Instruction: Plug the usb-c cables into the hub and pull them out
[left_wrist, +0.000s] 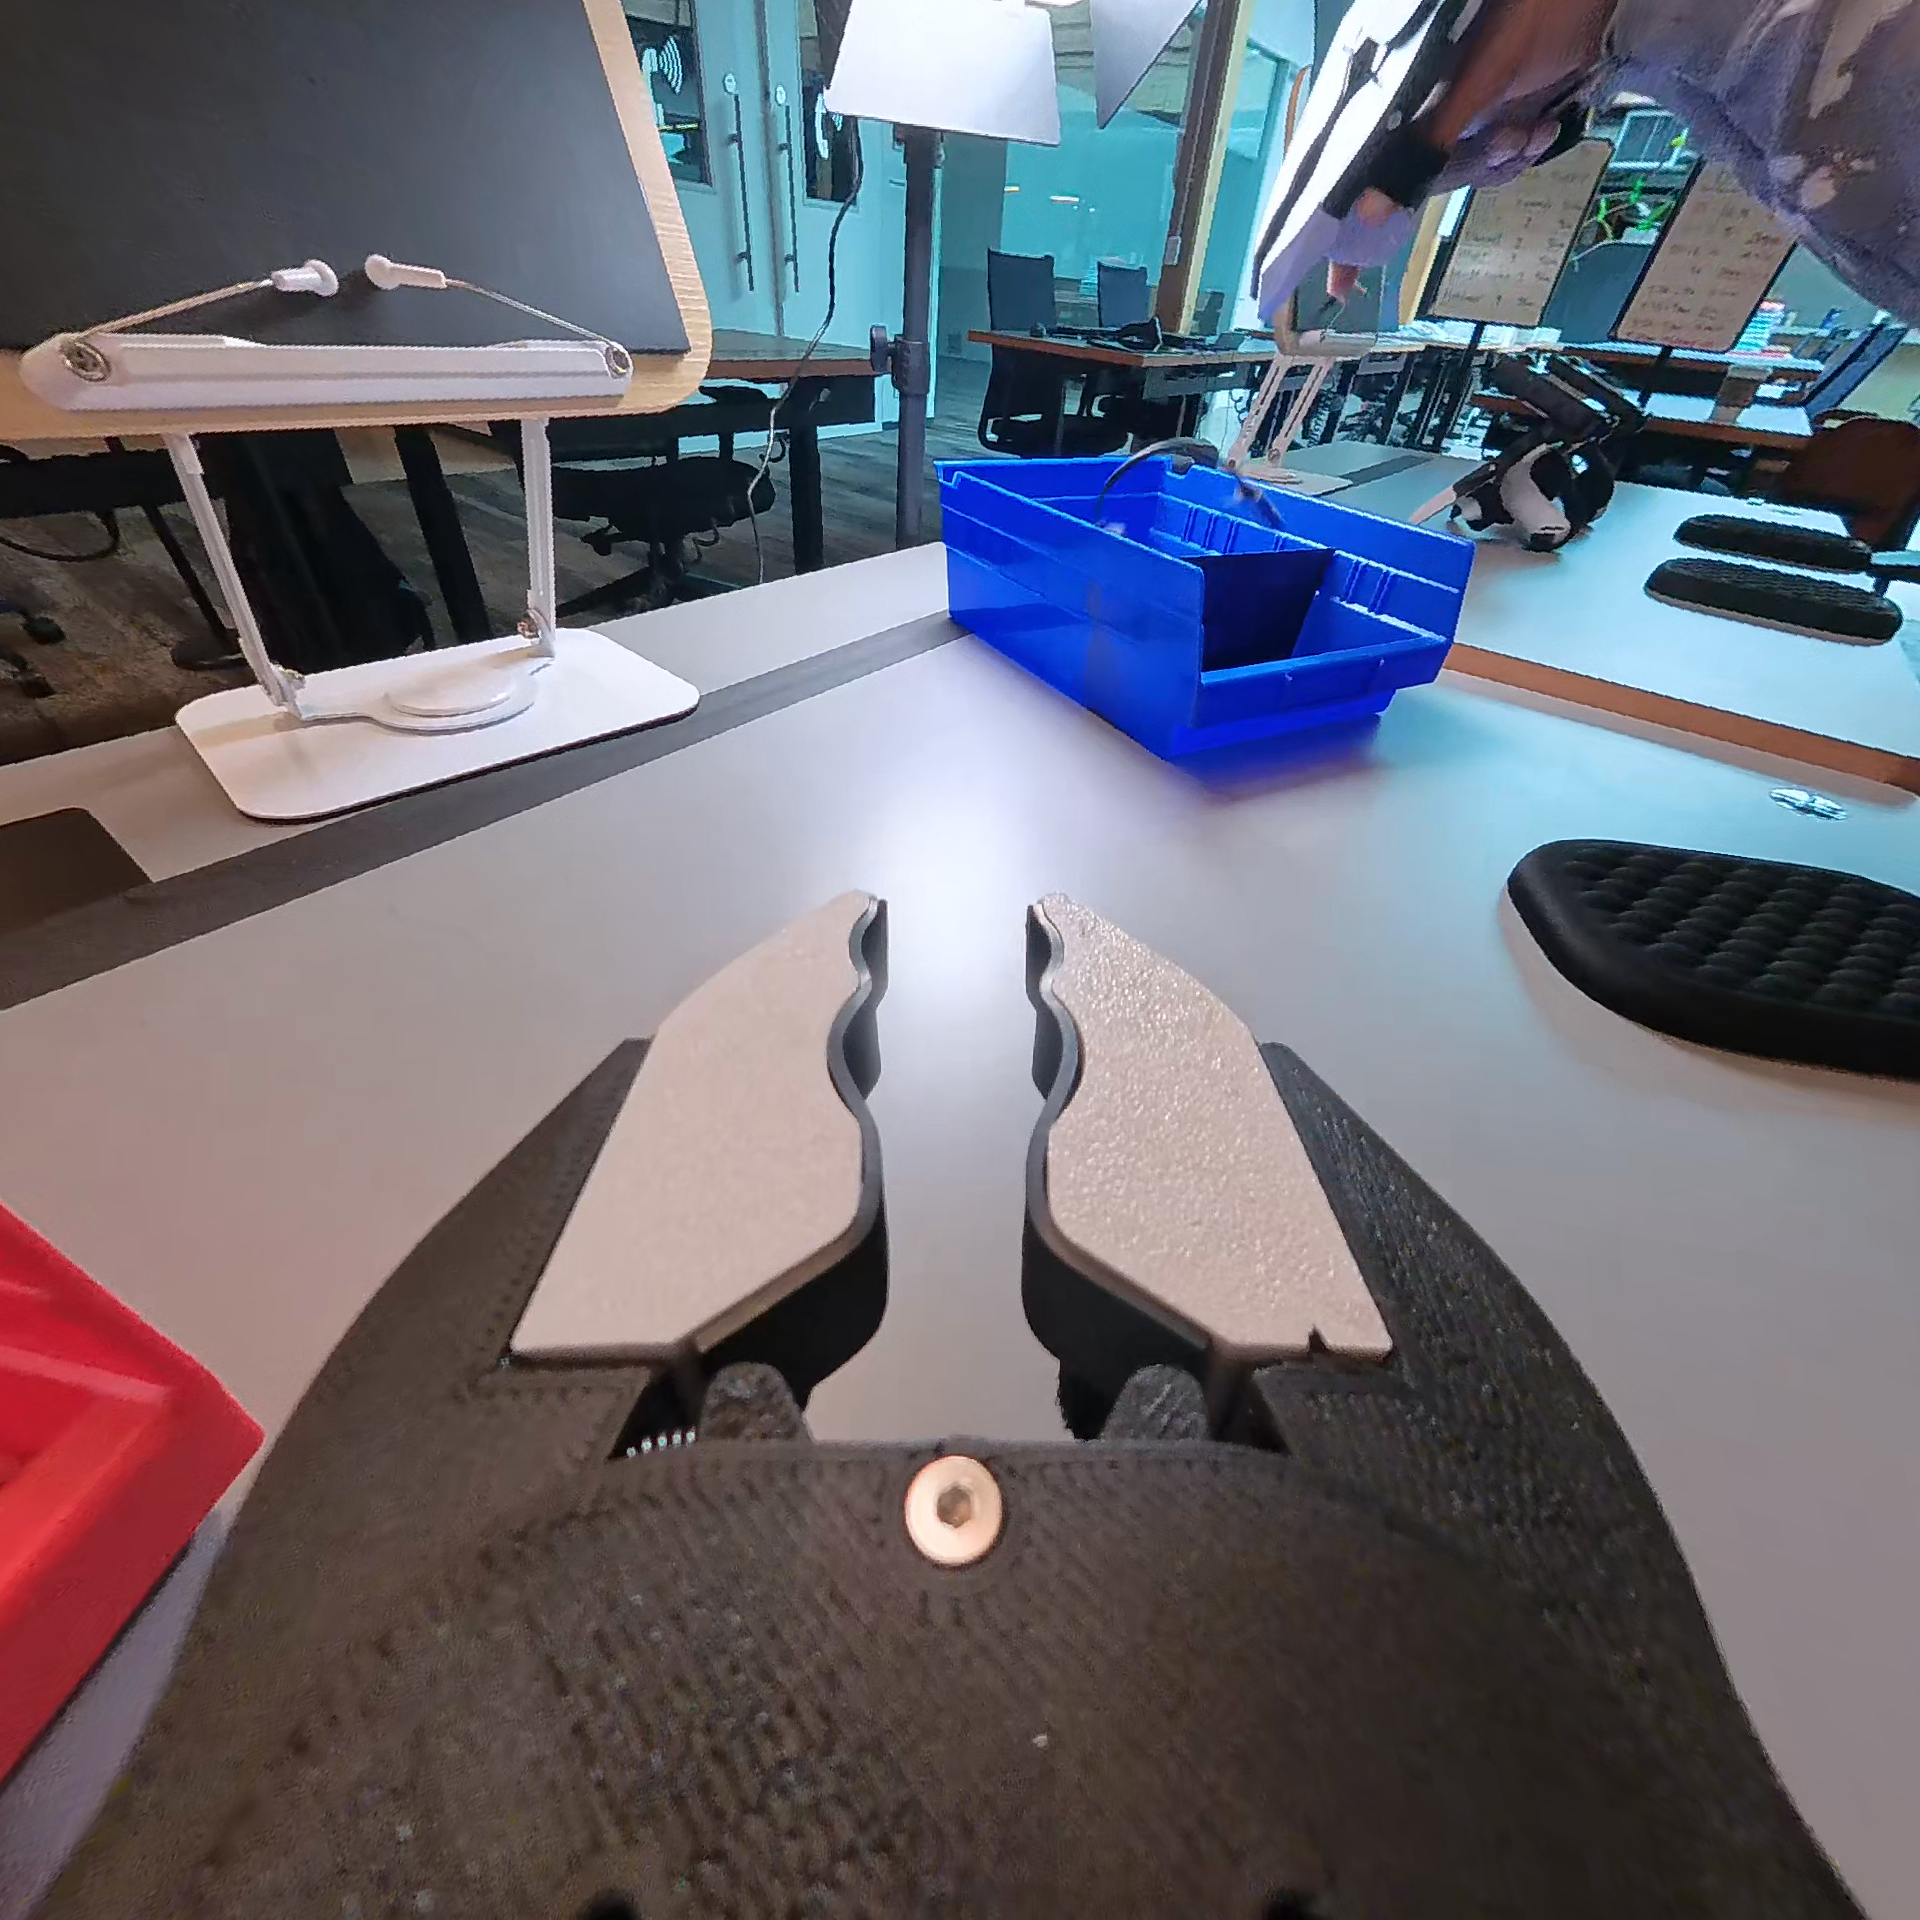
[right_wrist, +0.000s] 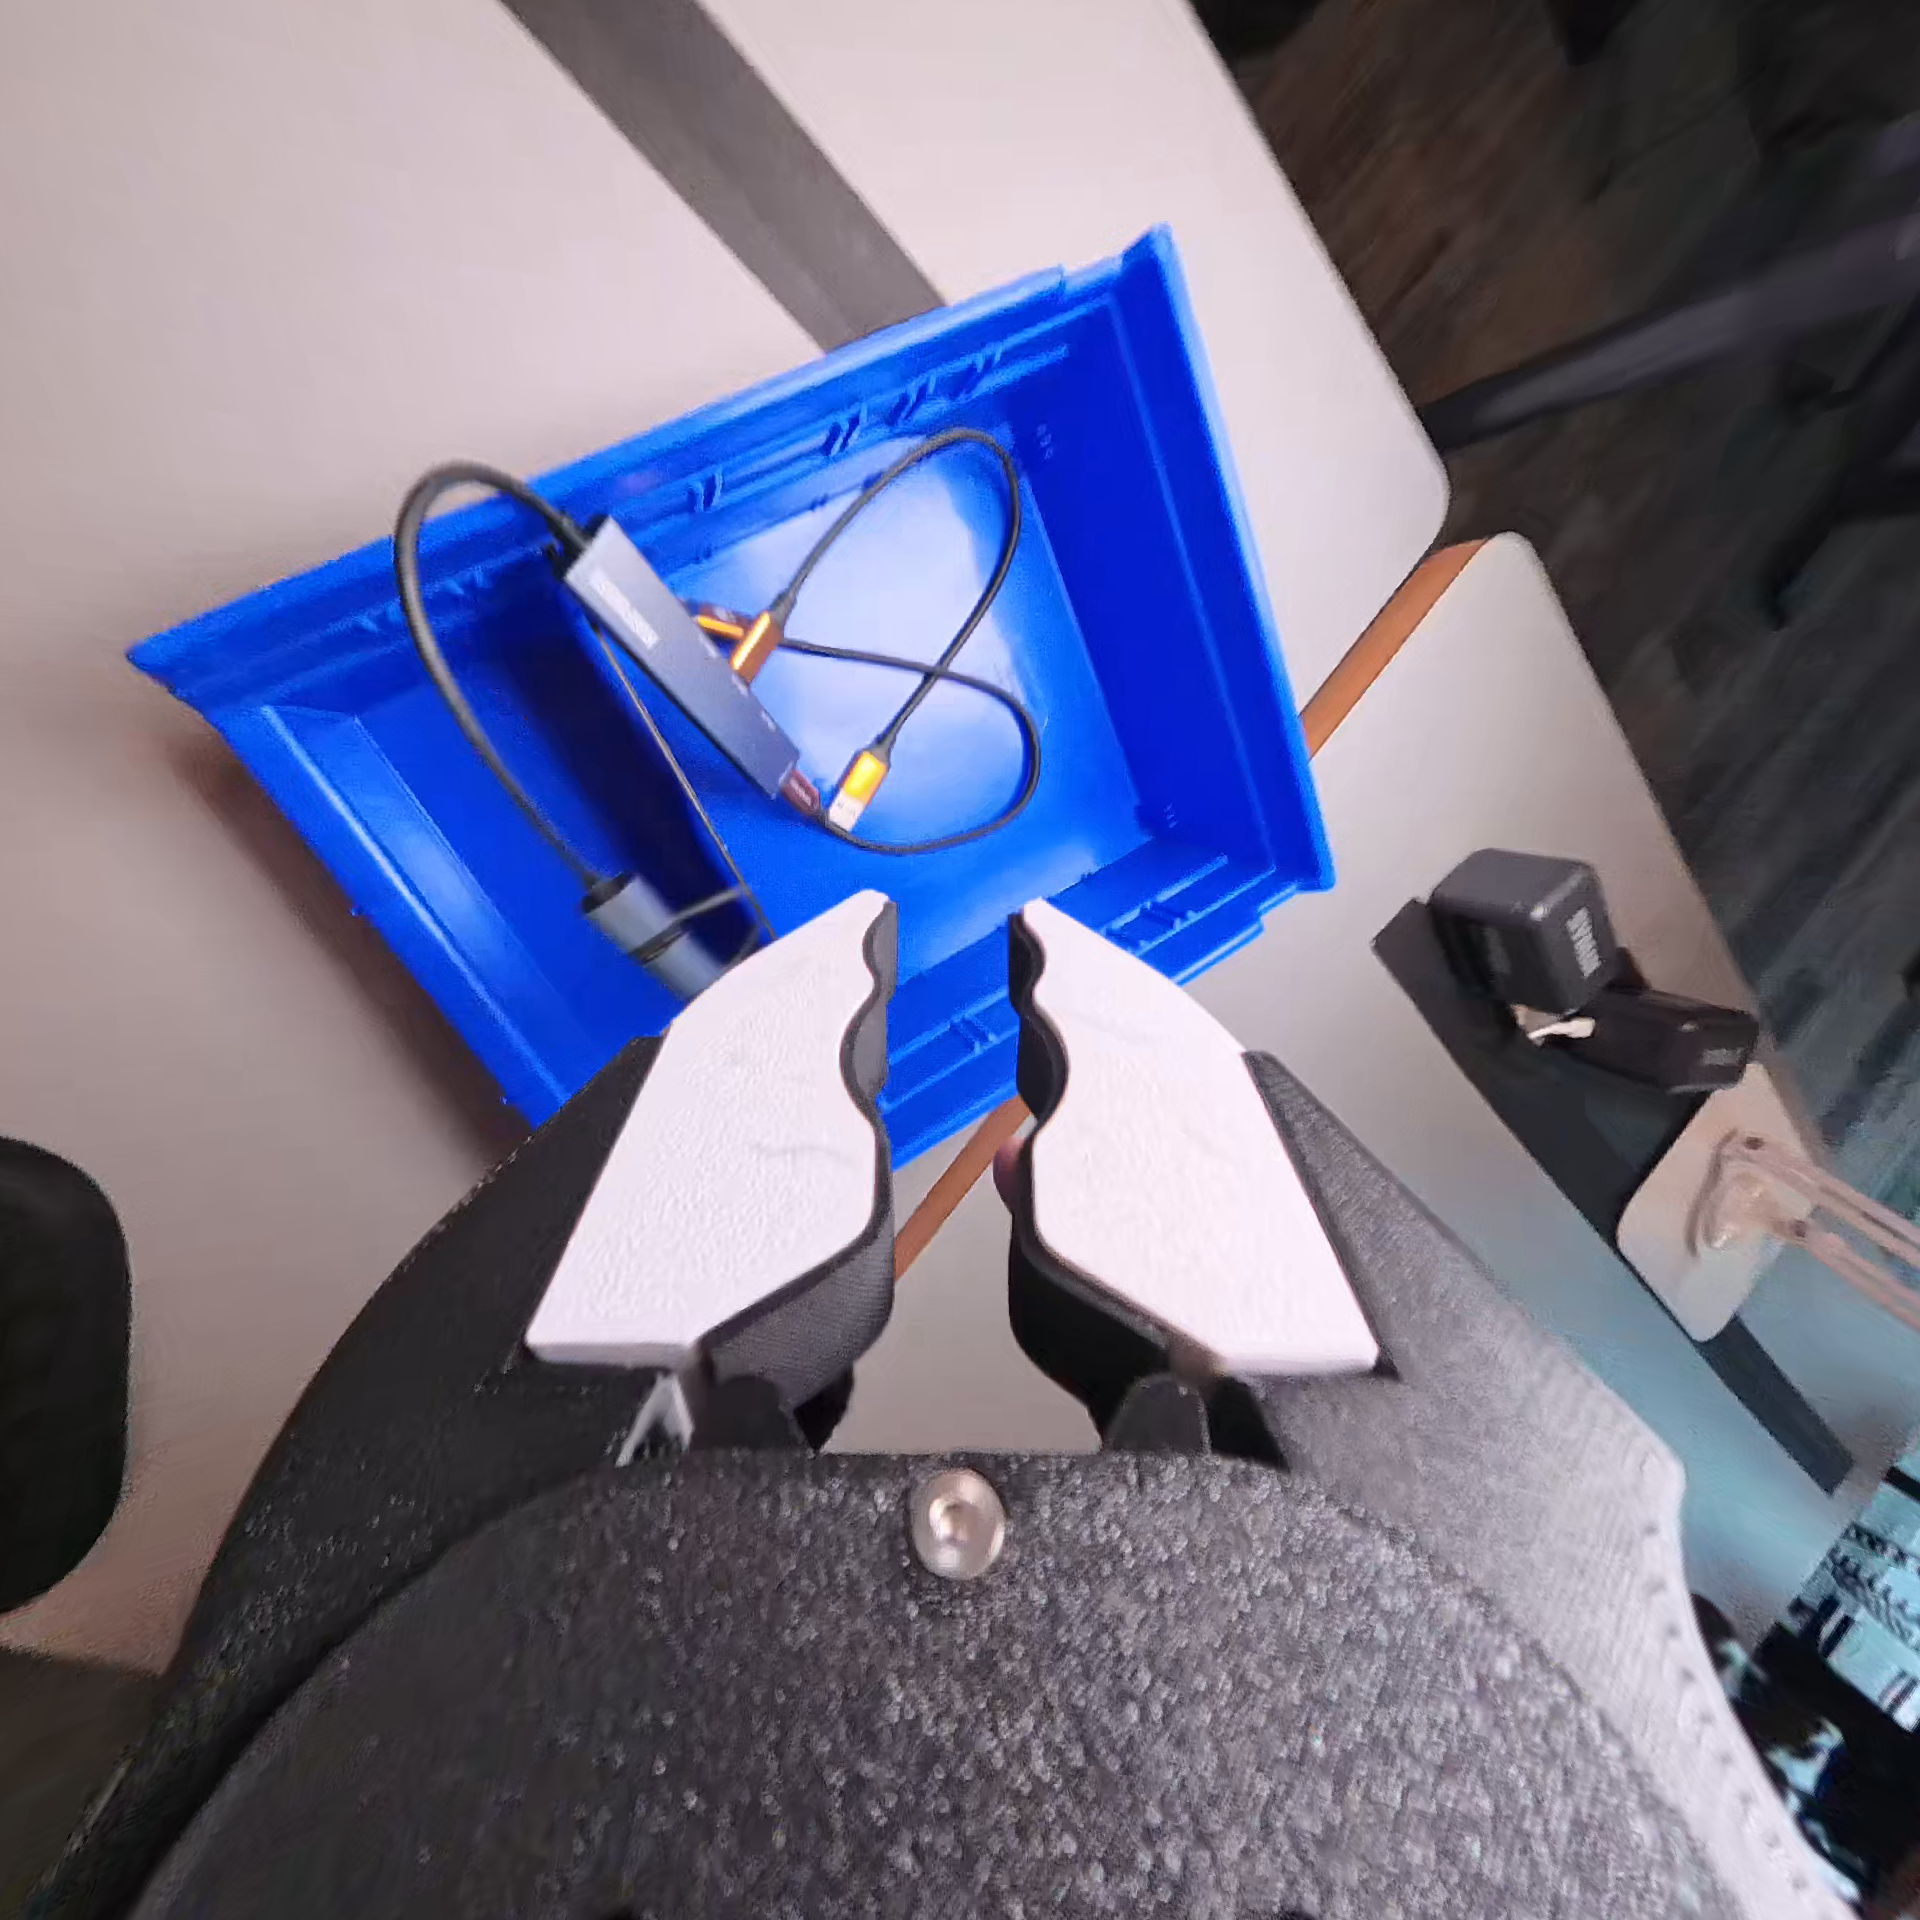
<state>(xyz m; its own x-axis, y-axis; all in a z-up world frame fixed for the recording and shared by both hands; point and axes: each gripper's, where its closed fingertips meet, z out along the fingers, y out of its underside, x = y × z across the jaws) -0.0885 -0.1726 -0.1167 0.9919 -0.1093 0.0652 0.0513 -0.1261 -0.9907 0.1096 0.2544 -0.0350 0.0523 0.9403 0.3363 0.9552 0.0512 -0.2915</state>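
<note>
Open-plan office behind, grey counter (left_wrist: 1039, 831) up front with dark seam strip across. Blue bin (right_wrist: 1195, 582) on counter, near far edge, seen from above in right wrist view. Inside bin: slim grey hub (right_wrist: 686, 665) lying diagonally, propped against the bin wall; hub's own black lead looping out over bin rim and back in to a grey plug (right_wrist: 649, 940) near bin's near corner. Also inside: black usb-c cable (right_wrist: 997, 582) looped on bin floor, both orange-collared ends visible, one orange plug (right_wrist: 753, 639) right against hub side, seated or only touching cannot be told; other orange plug (right_wrist: 857, 784) lying free just beside hub end. Right tongs (right_wrist: 951, 925) above bin's near wall, parted a little, holding nothing. Left tongs (left_wrist: 956, 925) low over bare counter, well apart from bin, parted a little, empty too. Red bin (left_wrist: 94, 1455) corner at left, contents hidden. White tablet stand (left_wrist: 416, 707) far left, black wrist rest (left_wrist: 1745, 956) right; small black chargers (right_wrist: 1538, 945) on neighbouring surface. Risks, as judged: hub unsecured and light, so likely to slide or tip inside bin on plug push unless left tongs pins it; tangled loops likely to snag tong tips or drag hub along; bin walls crowding approach angle, so misaligned plug could scrape port; slim plug could twist in a loose grip.
</note>
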